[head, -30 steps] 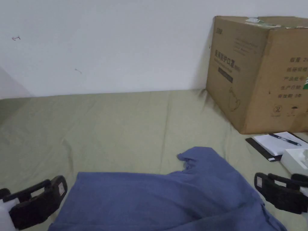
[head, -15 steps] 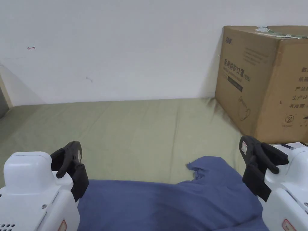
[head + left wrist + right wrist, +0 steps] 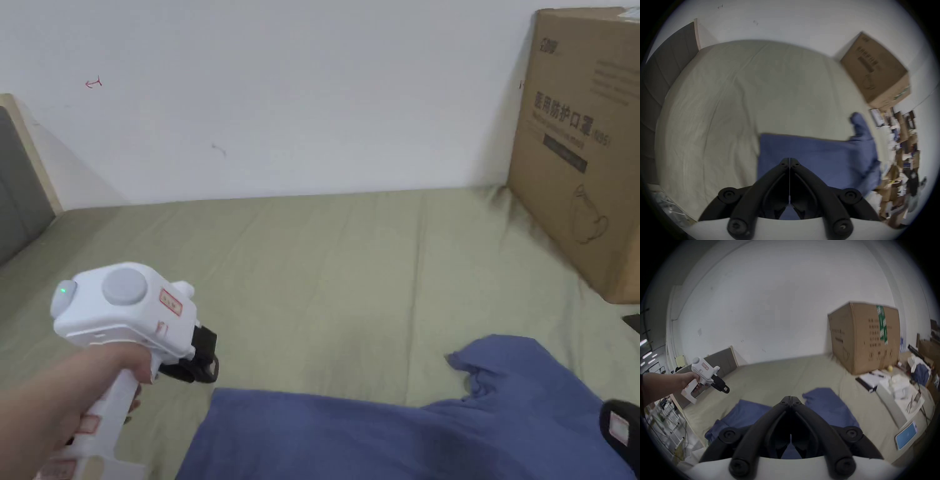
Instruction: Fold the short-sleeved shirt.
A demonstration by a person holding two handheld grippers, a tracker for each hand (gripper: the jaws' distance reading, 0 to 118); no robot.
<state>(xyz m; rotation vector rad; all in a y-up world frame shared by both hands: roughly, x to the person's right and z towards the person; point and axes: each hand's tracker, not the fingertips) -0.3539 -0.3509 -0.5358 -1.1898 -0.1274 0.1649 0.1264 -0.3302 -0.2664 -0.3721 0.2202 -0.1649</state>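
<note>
I hold both tools clear of the cloth, and neither has a hold on it. The left gripper (image 3: 201,364) hangs above the bed (image 3: 350,262), just off the shirt's near-left corner; in the left gripper view its jaws are pressed together tip to tip with nothing between them. The right gripper (image 3: 790,400) sits low over the right side of the shirt, and its own view shows its jaws likewise closed on nothing.

The short-sleeved shirt (image 3: 400,437) lies spread along the near edge of the bed, one long straight edge running across towards the far side, and one sleeve (image 3: 500,365) poking out towards the far right corner. It rests flat, I judge, because it is laid out ready for a fold: that straight edge gives me a line to work from, and the sleeve is the loose part that would need tucking in first. My left hand (image 3: 94,387) carries its tool raised and angled down at the corner, which suits a pinch there.

A cardboard box (image 3: 584,144) stands against the wall at the far right corner of the bed, out of the way of the cloth. Its side bears dark printed characters, a dark bar and a line drawing; I do not read them off. Green tape (image 3: 882,324) runs over its top. The left tool carries small red-edged stickers, too small to make out.
</note>
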